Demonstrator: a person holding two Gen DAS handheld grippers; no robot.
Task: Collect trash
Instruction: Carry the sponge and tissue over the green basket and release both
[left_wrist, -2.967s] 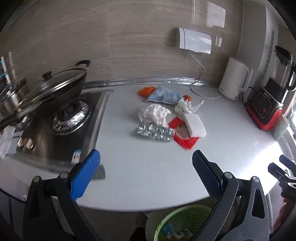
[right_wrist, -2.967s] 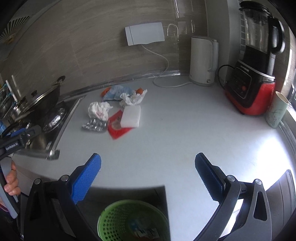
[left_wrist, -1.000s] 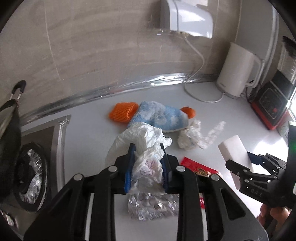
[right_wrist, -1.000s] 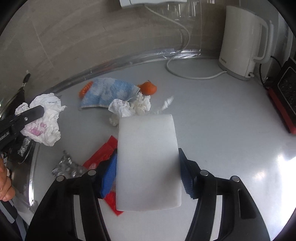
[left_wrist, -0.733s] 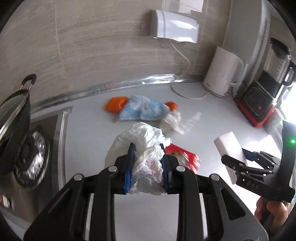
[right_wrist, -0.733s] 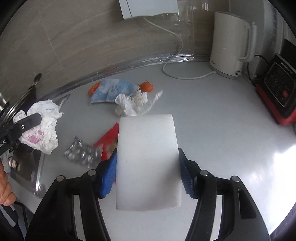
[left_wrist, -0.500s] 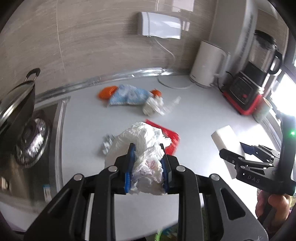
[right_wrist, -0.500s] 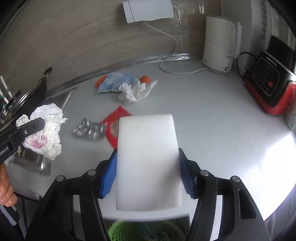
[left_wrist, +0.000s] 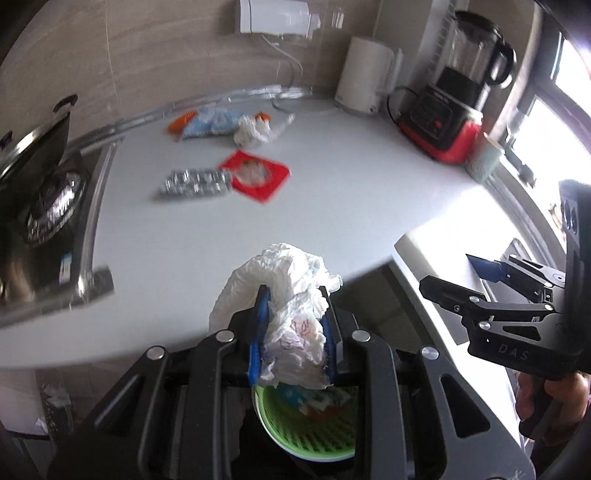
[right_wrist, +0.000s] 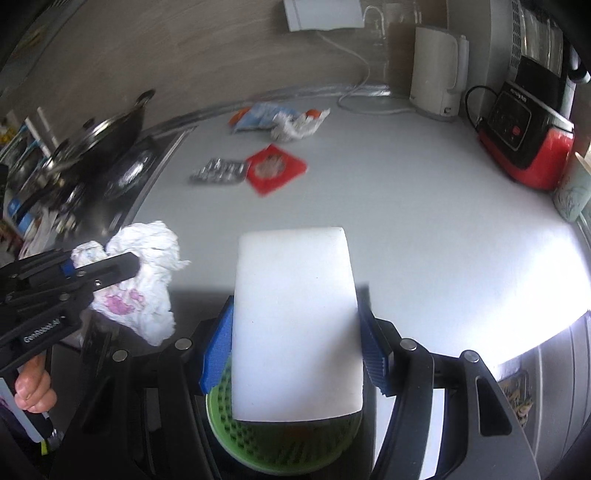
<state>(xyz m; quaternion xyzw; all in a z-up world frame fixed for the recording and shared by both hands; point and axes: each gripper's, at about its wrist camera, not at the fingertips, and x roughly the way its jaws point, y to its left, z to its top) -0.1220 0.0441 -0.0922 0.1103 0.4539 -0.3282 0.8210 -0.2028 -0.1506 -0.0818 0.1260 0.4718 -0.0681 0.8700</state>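
My left gripper (left_wrist: 292, 332) is shut on a crumpled white tissue (left_wrist: 291, 295) with pink print, held above a green trash basket (left_wrist: 310, 435) below the counter edge. The tissue also shows in the right wrist view (right_wrist: 144, 280). My right gripper (right_wrist: 295, 332) is shut on a white foam block (right_wrist: 295, 321), held above the same basket (right_wrist: 280, 443). On the counter lie a red wrapper (left_wrist: 258, 175), a silver blister pack (left_wrist: 194, 182), a crumpled white wrapper (left_wrist: 255, 129), a blue bag (left_wrist: 208, 120) and orange scraps (left_wrist: 179, 123).
A stove with a lidded pan (left_wrist: 33, 147) is at the left. A white kettle (left_wrist: 364, 75), a red and black blender (left_wrist: 458, 99) and a pale cup (left_wrist: 482, 162) stand at the back right. The white counter (left_wrist: 369, 184) ends in a front edge above the basket.
Both grippers have pulled back from the trash pile to the counter's front edge, carrying the tissue and the foam block. The green basket has come into view beneath them.
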